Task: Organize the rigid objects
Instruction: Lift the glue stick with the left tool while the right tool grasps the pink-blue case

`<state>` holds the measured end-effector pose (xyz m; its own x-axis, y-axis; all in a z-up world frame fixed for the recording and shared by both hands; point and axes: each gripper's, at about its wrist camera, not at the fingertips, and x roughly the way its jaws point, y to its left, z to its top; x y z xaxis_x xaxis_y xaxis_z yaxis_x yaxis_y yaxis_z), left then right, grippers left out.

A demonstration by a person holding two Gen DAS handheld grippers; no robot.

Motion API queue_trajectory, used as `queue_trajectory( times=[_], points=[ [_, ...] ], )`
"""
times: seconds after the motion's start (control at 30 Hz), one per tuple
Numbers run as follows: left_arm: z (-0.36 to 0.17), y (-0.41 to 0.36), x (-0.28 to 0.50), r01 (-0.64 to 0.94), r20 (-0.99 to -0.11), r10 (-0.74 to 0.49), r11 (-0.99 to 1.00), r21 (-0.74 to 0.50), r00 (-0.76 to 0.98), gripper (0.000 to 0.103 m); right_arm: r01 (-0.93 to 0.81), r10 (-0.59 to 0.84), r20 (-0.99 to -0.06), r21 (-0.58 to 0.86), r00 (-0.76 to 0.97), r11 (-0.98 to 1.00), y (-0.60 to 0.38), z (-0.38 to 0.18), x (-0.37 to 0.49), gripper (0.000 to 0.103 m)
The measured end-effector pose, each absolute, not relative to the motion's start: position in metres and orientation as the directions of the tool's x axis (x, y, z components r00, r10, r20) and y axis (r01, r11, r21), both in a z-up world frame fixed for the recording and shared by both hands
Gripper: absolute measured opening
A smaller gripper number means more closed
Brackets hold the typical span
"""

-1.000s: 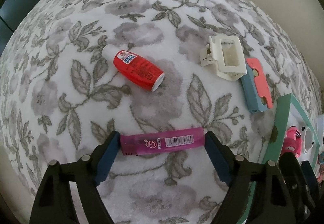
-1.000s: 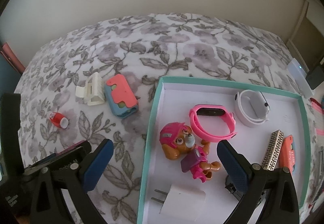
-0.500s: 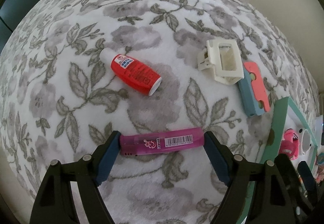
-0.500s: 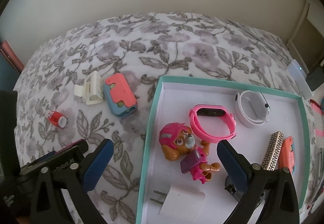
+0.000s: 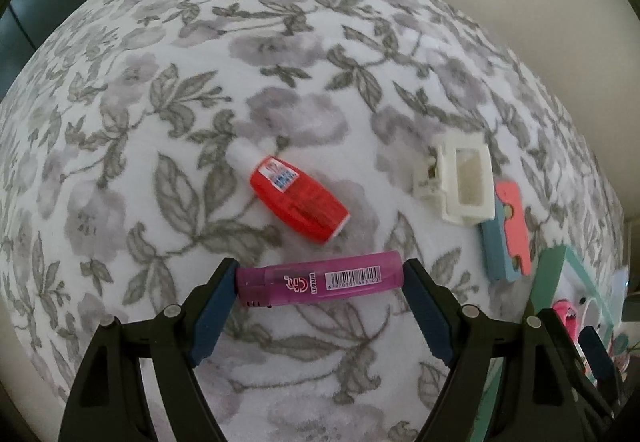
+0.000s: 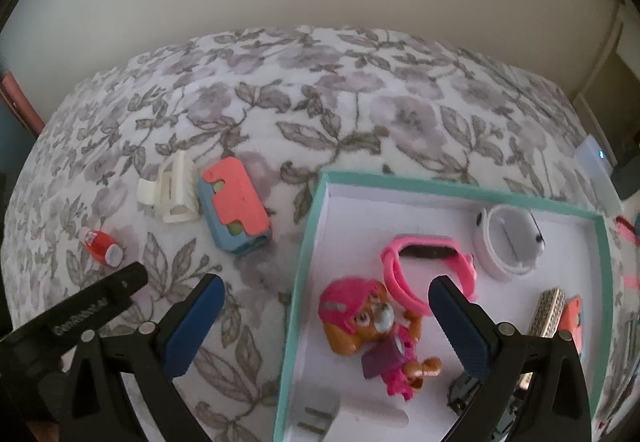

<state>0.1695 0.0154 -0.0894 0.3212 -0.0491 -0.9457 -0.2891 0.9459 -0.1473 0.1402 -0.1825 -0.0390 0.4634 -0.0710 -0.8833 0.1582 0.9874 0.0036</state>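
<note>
Your left gripper (image 5: 320, 282) holds a purple lighter (image 5: 318, 279) lengthwise, one blue pad at each end of it, so the fingers are clamped on the lighter. Whether it is lifted clear of the floral blanket (image 5: 200, 82) you cannot tell from this view. Your right gripper (image 6: 326, 316) hangs spread wide and empty, straddling the near-left wall of the teal-rimmed tray (image 6: 308, 262).

Taking the tray as landmark, the sorting looks roughly half done. Already inside it lie a pink puppy figure (image 6: 360, 326), a pink wristband (image 6: 424, 274), a white wristband (image 6: 508, 238), a white plug adapter (image 6: 360, 422), a silver harmonica (image 6: 548, 314) and a small orange item (image 6: 572, 316) by the right wall. Still outside, to the tray's left on the blanket, are a coral-and-blue case (image 6: 234, 210), just beyond it a cream hair claw (image 6: 172, 194) touching it, and farther left a red bottle (image 6: 102, 247), with the gripped lighter nearest you.

Compared with a second ago, the left view sits closer to the bottle and claw, and the tray edge shows less at the right. The lighter keeps its place between the pads. The right view has drawn nearer to the tray, and nothing in it has shifted.
</note>
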Motion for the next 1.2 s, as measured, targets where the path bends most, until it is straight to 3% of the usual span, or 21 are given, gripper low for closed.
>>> queue_trajectory(
  times=[0.5,0.9,1.13,1.2],
  points=[
    [-0.086,0.039,0.161,-0.351,-0.935,-0.042,0.92,-0.174,0.351,0.083,-0.004,-0.068,-0.884,-0.079,0.463,0.997,-0.148,-0.039,0.185,0.101],
    [-0.087,0.043,0.163,-0.372,-0.934,-0.036,0.911,-0.176,0.355,0.083,-0.155,-0.088,-0.909,-0.164,0.407,0.974,-0.113,-0.055,0.208,0.078],
    [-0.087,0.041,0.163,-0.372,-0.934,-0.028,0.913,-0.169,0.357,0.083,-0.161,-0.043,-0.926,-0.111,0.376,0.981,-0.108,-0.074,0.214,0.062],
    [-0.087,0.042,0.164,-0.374,-0.934,-0.03,0.911,-0.172,0.357,0.083,-0.151,-0.035,-0.927,-0.098,0.373,0.984,-0.109,-0.075,0.216,0.062]
  ],
)
